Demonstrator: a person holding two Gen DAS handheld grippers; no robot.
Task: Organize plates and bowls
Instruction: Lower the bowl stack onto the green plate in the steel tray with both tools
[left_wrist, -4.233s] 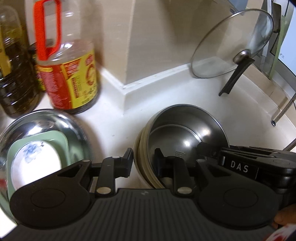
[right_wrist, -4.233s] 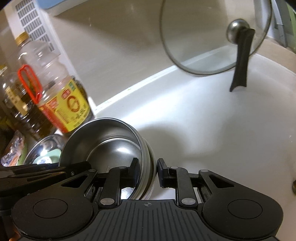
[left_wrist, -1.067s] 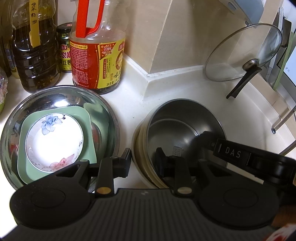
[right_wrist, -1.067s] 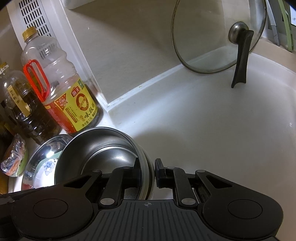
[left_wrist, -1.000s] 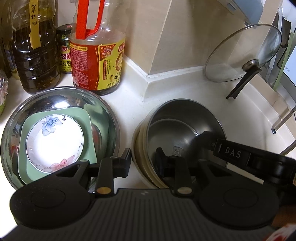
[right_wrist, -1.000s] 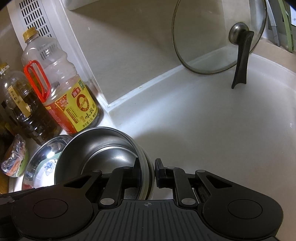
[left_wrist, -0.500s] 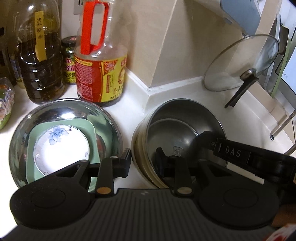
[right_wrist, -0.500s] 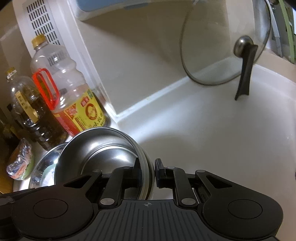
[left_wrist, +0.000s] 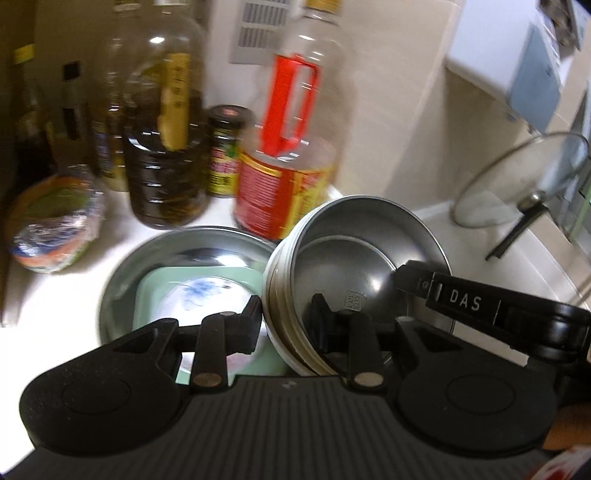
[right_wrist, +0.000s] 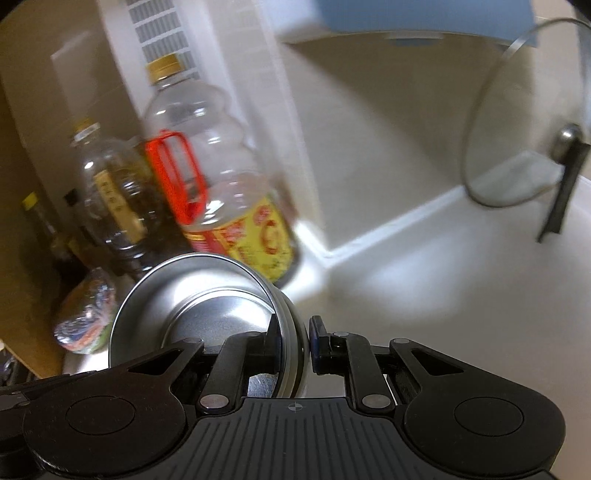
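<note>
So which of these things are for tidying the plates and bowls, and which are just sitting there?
For the job:
- stack of steel bowls, gripped by the left gripper and right gripper
- big steel basin
- green square plate
- flowered dish

Just sitting there:
- oil bottles
- small jar
- glass lid
- wrapped bowl

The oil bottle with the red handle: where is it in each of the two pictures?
Left wrist view: oil bottle at top centre, behind the stacked steel bowls.
Right wrist view: oil bottle left of centre, above those bowls.
Shared landmark: glass lid leaning against the wall, far right.
</note>
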